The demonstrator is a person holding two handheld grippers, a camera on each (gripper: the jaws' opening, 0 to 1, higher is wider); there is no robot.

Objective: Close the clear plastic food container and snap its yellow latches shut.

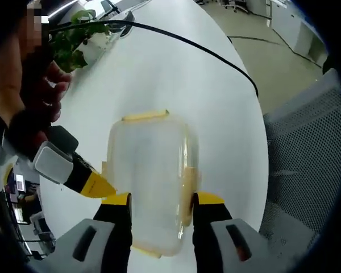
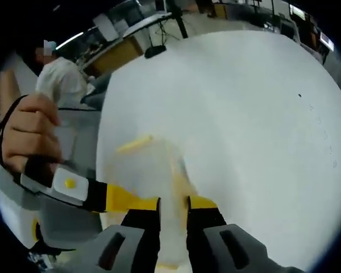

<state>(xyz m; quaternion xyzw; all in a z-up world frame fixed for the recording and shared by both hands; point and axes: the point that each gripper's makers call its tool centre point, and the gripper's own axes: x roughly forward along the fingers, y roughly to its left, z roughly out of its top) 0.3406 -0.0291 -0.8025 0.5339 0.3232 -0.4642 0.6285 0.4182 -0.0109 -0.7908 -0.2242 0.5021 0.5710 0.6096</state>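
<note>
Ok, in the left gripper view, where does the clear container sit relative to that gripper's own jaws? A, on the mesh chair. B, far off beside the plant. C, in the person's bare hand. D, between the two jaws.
D: the clear container lies on the white table with its near end between the left gripper's two yellow-tipped jaws.

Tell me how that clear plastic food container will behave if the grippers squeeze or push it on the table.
The clear container looks empty, so probably light and apt to slide on the smooth white table. Its thin translucent walls likely flex when squeezed. The yellow latches look hinged and may flap.
</note>
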